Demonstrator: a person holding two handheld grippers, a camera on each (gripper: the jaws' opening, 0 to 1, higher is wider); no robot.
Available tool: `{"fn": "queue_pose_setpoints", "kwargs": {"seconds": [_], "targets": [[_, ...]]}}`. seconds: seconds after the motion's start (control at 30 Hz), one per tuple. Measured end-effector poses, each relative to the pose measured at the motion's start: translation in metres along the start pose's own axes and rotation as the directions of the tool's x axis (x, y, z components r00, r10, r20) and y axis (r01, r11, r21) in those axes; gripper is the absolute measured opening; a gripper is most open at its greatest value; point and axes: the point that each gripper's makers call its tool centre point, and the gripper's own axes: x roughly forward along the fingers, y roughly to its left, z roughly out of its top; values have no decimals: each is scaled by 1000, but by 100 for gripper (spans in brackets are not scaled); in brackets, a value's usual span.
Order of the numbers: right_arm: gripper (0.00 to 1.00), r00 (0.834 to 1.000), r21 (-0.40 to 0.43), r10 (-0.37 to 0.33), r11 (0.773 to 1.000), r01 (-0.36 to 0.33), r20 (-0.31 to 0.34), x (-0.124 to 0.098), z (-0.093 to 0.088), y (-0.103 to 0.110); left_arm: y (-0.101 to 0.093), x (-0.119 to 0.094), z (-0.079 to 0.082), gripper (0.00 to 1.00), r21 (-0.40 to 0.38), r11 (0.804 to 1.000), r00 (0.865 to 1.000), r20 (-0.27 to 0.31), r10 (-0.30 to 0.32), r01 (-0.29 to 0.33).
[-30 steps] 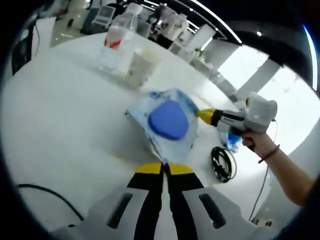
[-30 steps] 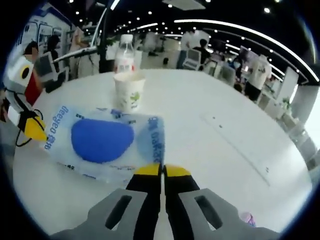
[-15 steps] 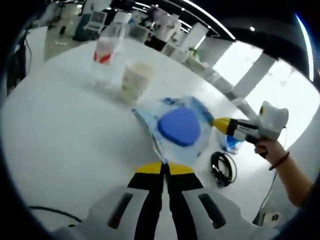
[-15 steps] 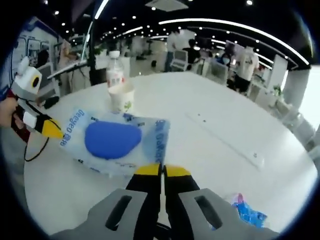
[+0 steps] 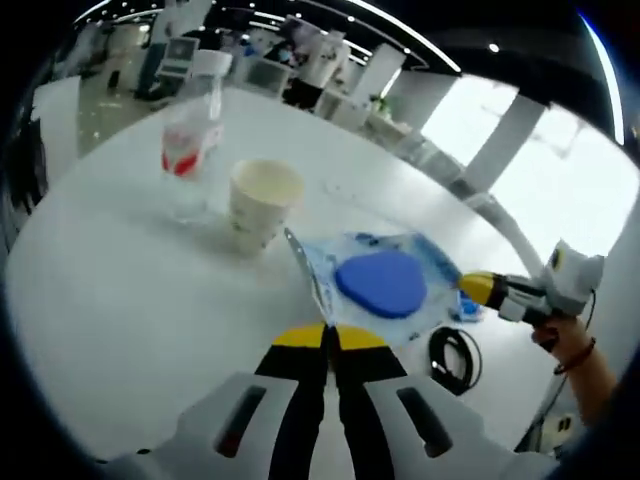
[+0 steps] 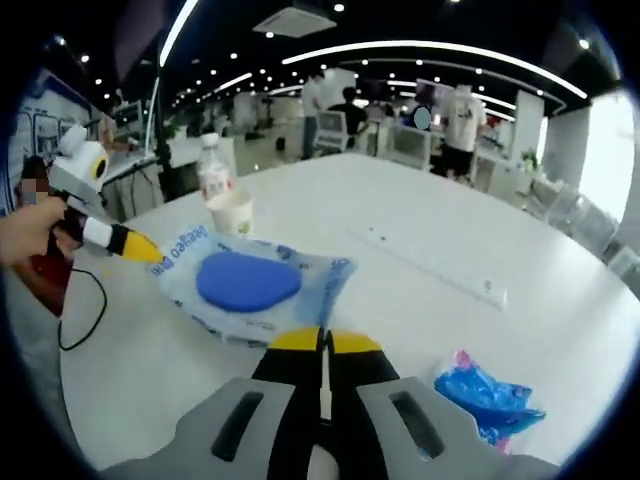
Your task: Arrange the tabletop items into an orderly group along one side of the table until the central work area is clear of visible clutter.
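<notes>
My left gripper [image 5: 326, 338] has its jaws pressed together on one edge of the clear packet [image 5: 385, 288], and my right gripper [image 6: 321, 342] is clamped the same way on the opposite edge, so the packet hangs stretched between the two, lifted off the white desk [image 5: 120, 290]. In the left gripper view the right gripper's yellow tip meets the far edge; in the right gripper view the left one's tip meets the printed corner.

I judge the packet light and limp: thin film with a blue pad [image 6: 248, 280] sealed in the middle. The film looks slick and crinkly, so a pinch on the bare margin could slip or tear if I pull the two ends apart too hard. The seam edges, where I have it, seem the right place; the pad itself is bulkier and would fold.

Beyond the packet stand a paper cup [image 5: 264, 202] and, just beside it, a plastic water bottle [image 5: 189, 148] with a red label. Both look easy to tip, the cup especially, being open-topped and light. I would take it low around the wall.

Nearer me lie a crumpled blue wrapper [image 6: 486, 395] and a coiled black cable [image 5: 454, 356] by the desk's edge, both soft.
</notes>
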Motion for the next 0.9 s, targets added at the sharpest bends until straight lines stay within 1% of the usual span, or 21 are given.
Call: {"fn": "queue_pose_setpoints", "kwargs": {"seconds": [0.13, 0.2, 0.3, 0.37, 0.5, 0.53, 0.57, 0.63, 0.77, 0.8, 0.9], "targets": [[1, 999, 29, -27, 999, 26, 18, -6, -2, -4, -3, 12, 4, 0, 17, 1000, 1000, -8, -4, 5], [1, 999, 30, -45, 999, 44, 24, -8, -3, -7, -5, 17, 4, 0, 23, 1000, 1000, -8, -10, 10], [1, 997, 61, -76, 995, 74, 31, -10, -5, -14, -7, 28, 4, 0, 33, 999, 1000, -18, -14, 15], [1, 995, 58, -95, 994, 93, 36, -10, -6, -17, -8, 35, 6, 0, 16, 1000, 1000, -13, -21, 21], [1, 991, 56, -131, 990, 129, 36, -9, -10, -18, -6, 47, 11, 0, 10, 1000, 1000, -1, -22, 22], [1, 989, 48, -142, 989, 140, 38, -8, -12, -18, -8, 51, 15, 0, 7, 999, 999, 14, -33, 33], [1, 988, 33, -149, 988, 148, 39, -8, -12, -18, -8, 53, 17, 0, 10, 999, 999, 15, -34, 34], [1, 987, 37, -156, 987, 155, 40, -6, -14, -17, -7, 56, 18, 0, 14, 1000, 1000, 10, -27, 27], [1, 985, 38, -169, 985, 168, 38, -2, -17, -17, -4, 66, 24, 0, 20, 1000, 999, 27, -18, 17], [1, 984, 49, -175, 984, 174, 32, 0, -20, -17, -4, 68, 25, 0, 24, 1000, 999, 32, -15, 14], [1, 982, 61, -185, 981, 184, 21, 4, -25, -18, -3, 74, 26, 0, 23, 1000, 999, 43, -8, 7]]}}
